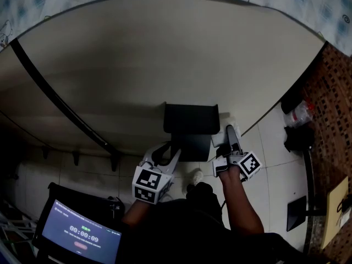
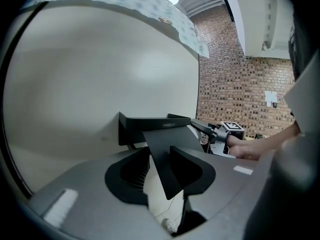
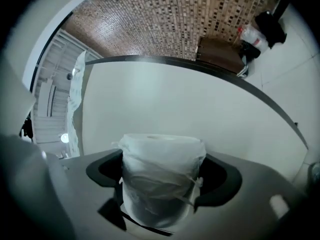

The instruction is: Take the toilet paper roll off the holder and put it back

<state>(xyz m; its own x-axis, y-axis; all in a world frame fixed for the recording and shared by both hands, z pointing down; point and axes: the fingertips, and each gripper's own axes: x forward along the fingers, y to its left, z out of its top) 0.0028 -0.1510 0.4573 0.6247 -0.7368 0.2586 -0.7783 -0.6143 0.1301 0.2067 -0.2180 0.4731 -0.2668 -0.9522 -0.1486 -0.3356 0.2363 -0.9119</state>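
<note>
Pale wall (image 1: 137, 65) carries the black holder (image 1: 190, 119), and I can see no roll in it, so the taking-off half looks done. Its flap (image 2: 167, 159) stands between the parted jaws of the left gripper (image 1: 169, 152), leaning on one jaw with a gap at the other, apparently propped up. Just right of the holder, the right gripper (image 1: 232, 139) clenches the toilet paper roll (image 3: 162, 179) by its sides. What is left, I judge, is seating the roll under the flap and letting go.
</note>
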